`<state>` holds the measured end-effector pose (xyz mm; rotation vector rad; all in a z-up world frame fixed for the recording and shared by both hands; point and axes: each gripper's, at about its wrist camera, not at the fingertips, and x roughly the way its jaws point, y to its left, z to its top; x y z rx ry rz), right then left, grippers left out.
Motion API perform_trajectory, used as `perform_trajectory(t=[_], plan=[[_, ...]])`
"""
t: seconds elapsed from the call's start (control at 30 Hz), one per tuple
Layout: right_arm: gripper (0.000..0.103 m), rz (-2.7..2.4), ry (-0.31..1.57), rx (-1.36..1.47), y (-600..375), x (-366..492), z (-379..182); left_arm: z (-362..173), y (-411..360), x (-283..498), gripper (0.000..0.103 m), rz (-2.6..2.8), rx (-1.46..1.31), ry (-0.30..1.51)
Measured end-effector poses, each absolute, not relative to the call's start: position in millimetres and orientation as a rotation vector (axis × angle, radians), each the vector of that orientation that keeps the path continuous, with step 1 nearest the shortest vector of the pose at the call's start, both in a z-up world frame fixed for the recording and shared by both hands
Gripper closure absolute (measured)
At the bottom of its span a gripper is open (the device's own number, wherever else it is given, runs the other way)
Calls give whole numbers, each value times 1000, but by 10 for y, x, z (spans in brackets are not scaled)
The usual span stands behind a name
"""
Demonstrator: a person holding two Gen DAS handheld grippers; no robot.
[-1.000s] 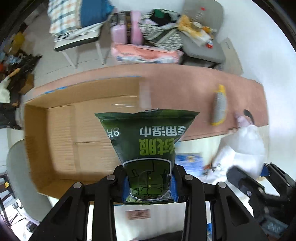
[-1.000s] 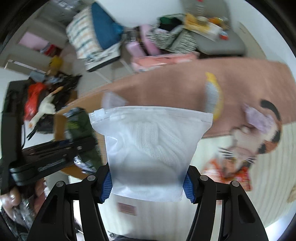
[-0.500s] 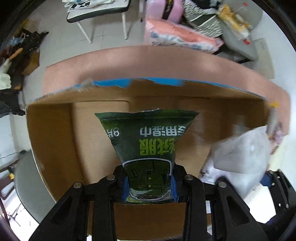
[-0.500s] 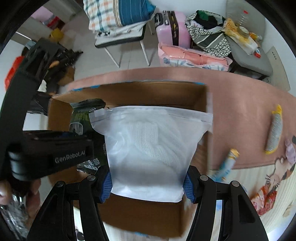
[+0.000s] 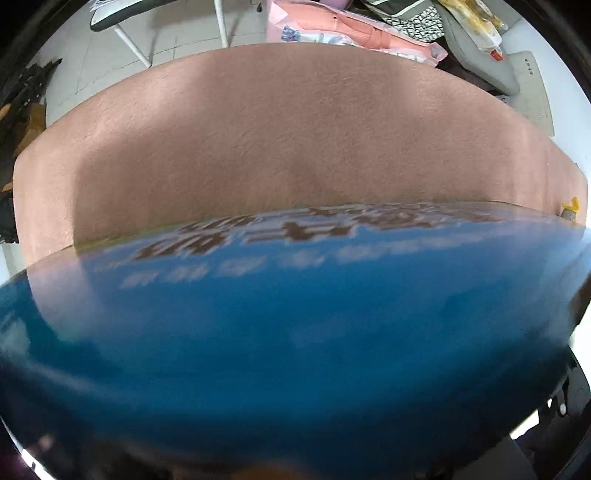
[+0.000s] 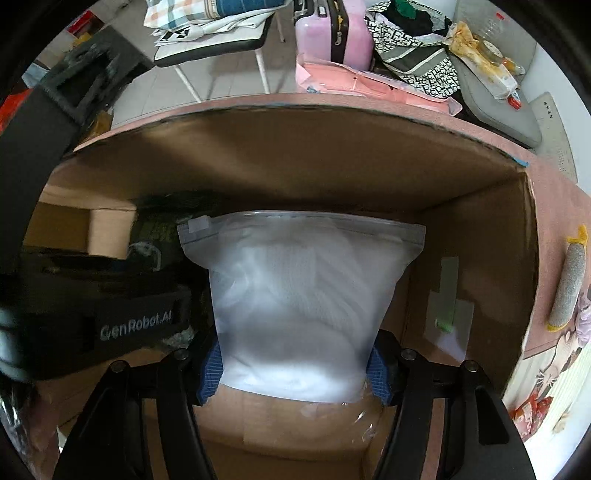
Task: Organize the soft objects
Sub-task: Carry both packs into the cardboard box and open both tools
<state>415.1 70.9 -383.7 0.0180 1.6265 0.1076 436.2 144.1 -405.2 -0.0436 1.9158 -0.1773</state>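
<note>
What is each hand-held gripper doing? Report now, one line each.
Left hand-held gripper: cannot be told; its own camera is blocked, green pack at its tip.
Right hand-held gripper: closed on the white zip bag.

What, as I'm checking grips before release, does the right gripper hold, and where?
The white zip bag, pinched at its bottom end by the right gripper; its zip end points away.

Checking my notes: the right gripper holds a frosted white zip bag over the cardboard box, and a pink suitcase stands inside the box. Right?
Not quite. The pink suitcase stands on the floor beyond the cardboard box, not inside; the right wrist view shows it. The right gripper does hold the zip bag over the box.
</note>
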Motion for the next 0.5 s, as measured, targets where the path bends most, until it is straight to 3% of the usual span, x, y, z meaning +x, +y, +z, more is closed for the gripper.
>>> perform_trajectory(t=[0.17, 0.3, 0.37, 0.5], plan=[[29, 122, 1638, 35, 678, 4193, -3824, -3971, 1457, 4401, 60, -159, -86, 1936], [23, 156, 1642, 44, 650, 4148, -3662, -3712, 1508, 4399, 24, -121, -71, 1866], [0, 120, 1637, -7, 658, 4087, -3538, -3540, 1541, 4344, 12, -100, -55, 1822], [0, 95, 1604, -12, 610, 3930, -3286, -3165, 1662, 4091, 7, -66, -35, 1721]])
